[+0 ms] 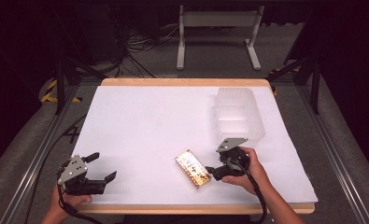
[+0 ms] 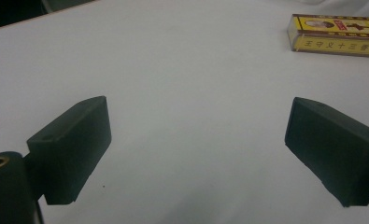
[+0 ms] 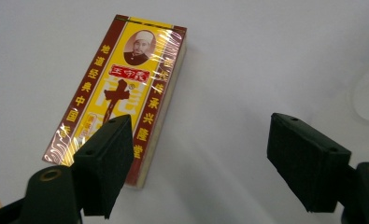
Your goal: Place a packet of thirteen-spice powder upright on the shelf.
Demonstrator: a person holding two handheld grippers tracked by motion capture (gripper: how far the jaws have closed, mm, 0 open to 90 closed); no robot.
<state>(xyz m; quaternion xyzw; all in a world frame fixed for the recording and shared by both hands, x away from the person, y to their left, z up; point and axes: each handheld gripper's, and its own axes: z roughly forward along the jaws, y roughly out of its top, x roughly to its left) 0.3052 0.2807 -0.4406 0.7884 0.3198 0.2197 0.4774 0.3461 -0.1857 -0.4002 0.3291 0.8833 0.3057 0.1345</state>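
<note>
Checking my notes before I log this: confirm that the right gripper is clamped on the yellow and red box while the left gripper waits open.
Not clamped. In the right gripper view the right gripper stands open, its jaws apart, the yellow and red box lying flat on the table beyond one jaw. The left gripper does wait open.

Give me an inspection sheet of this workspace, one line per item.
Surface: white sheet over a wood-edged table, flat and clean.
Job's things: flat yellow-and-red box in clear wrap, lying near the front edge; clear plastic bin at the far right.
Clutter: nothing seen.
Grippers: left claw open, at the front left corner with nothing between its jaws; right claw open, beside the box's right end, one jaw over the box in the right gripper view, not gripping it.
Cables: one trails from each claw towards the person; more lie on the floor beyond the table.
Surroundings: dark room, grey floor, metal stand behind.
</note>
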